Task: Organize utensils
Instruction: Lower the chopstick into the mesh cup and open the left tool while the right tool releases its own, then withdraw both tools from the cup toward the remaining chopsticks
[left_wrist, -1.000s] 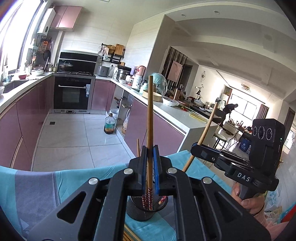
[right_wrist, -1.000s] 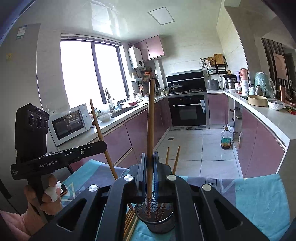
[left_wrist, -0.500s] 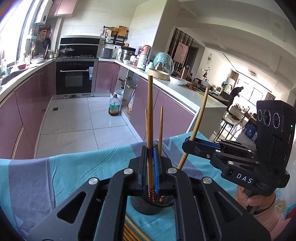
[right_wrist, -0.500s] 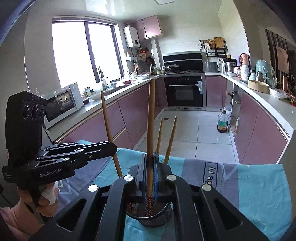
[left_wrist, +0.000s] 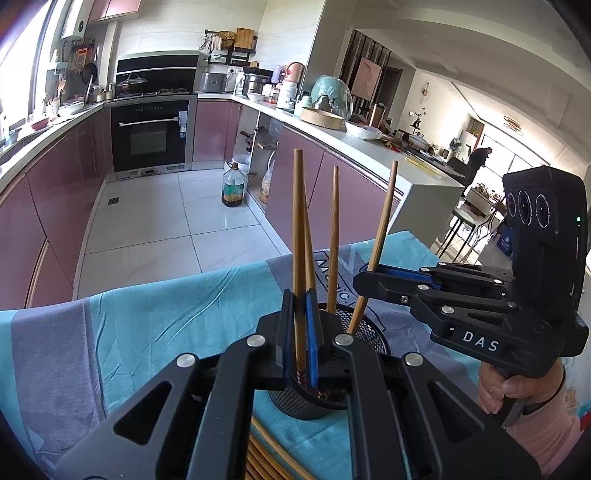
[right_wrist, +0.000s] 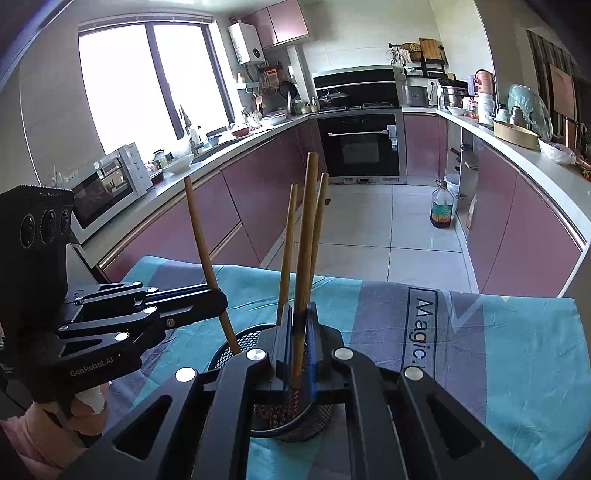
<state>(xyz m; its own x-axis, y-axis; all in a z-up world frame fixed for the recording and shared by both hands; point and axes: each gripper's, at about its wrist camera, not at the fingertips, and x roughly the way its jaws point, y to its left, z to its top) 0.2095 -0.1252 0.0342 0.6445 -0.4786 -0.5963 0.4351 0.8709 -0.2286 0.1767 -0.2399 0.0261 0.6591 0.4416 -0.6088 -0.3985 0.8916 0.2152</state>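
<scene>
Left wrist view takes in a long kitchen with mauve cabinets (left_wrist: 55, 206), a built-in oven (left_wrist: 149, 134) at the far end and a pale tiled floor (left_wrist: 155, 225). Nearer lies a table covered by a teal and grey cloth (left_wrist: 147, 325), printed with the word "Magic". On this cloth stands a black mesh holder (left_wrist: 369, 332), already containing two upright chopsticks (left_wrist: 334, 236). A bundle of loose chopsticks (left_wrist: 266, 458) lies flat on the cloth at the holder's near side.

The left gripper (left_wrist: 301, 306) is clenched on one chopstick (left_wrist: 297, 221), held upright with its patterned lower end inside the holder's rim. The right gripper (left_wrist: 369, 275), held by a hand (left_wrist: 517, 387) in a pink sleeve, is likewise clamped on a second chopstick (left_wrist: 384, 214), which leans slightly and dips its lower end into the holder from the right.

Right wrist view confirms both grips: the right gripper (right_wrist: 301, 317) pinches its chopstick (right_wrist: 308, 229) above the holder (right_wrist: 229, 347), and the left gripper (right_wrist: 218, 299) grasps its own chopstick (right_wrist: 201, 243) at the holder's left edge.
</scene>
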